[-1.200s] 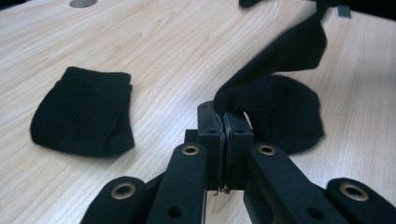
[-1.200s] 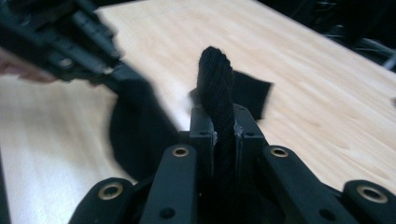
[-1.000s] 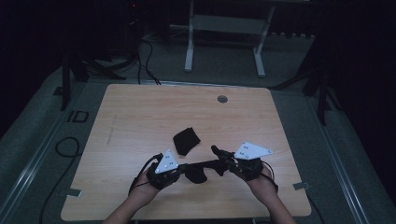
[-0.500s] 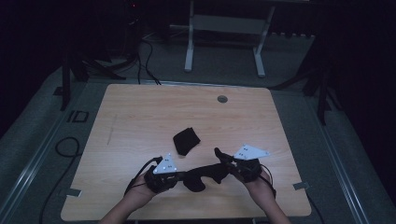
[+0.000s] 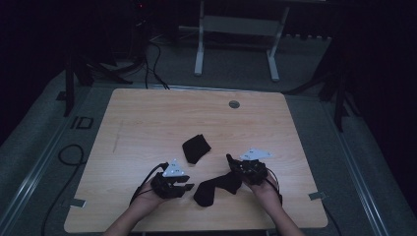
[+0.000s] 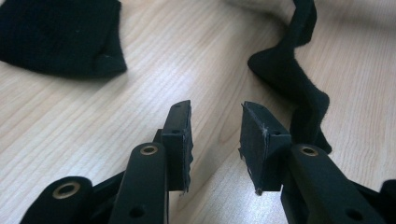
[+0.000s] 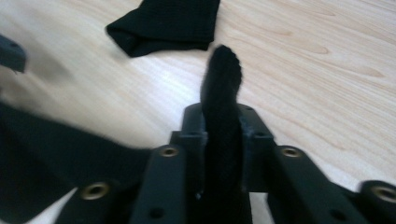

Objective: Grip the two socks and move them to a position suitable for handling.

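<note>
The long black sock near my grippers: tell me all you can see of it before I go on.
The long black sock is a dark, soft knit with a fuzzy edge. It lies stretched and creased on the wooden table near the person's edge. One end rises into the right gripper, whose jaws are shut on it, a tip poking out above them. The left gripper is open beside it, not touching. A folded black sock lies apart.

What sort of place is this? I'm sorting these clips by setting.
Probably a lab or recording studio, not a home: a bare wooden table on grey carpet, cables trailing across the floor, a metal stand behind, dark surroundings, and black socks as props.
</note>
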`<act>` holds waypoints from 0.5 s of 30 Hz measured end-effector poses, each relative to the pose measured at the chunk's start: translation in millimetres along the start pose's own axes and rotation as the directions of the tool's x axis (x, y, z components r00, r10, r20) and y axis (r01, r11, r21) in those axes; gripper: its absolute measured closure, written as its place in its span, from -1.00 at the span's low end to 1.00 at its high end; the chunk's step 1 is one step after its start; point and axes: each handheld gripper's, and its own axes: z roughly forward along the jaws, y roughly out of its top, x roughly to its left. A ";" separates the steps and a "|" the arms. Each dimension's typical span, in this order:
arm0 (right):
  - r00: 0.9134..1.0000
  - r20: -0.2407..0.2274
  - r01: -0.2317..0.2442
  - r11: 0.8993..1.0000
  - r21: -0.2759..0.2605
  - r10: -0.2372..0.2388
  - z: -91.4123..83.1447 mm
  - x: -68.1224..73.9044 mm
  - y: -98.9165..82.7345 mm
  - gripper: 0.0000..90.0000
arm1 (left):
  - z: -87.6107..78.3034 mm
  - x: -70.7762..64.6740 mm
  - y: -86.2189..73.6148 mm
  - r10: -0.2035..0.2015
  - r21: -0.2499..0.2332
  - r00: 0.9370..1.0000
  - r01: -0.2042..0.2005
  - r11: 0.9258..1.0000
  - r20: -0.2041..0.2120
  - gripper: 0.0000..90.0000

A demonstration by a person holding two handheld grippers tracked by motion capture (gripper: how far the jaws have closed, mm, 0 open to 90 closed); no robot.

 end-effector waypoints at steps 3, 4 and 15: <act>1.000 0.011 -0.013 1.000 0.001 0.013 6.1 -3.9 4.9 0.16 | -4.6 0.7 0.3 -0.007 -0.007 1.000 0.007 1.000 0.001 0.42; 1.000 0.005 -0.020 1.000 0.004 0.020 7.6 -5.6 6.8 0.10 | -6.1 0.6 0.4 -0.006 -0.007 1.000 0.006 1.000 0.002 0.42; 0.999 0.033 0.022 1.000 -0.008 -0.022 4.9 -19.5 18.0 0.40 | -26.6 -3.2 -2.1 -0.019 -0.016 1.000 0.019 1.000 0.009 0.32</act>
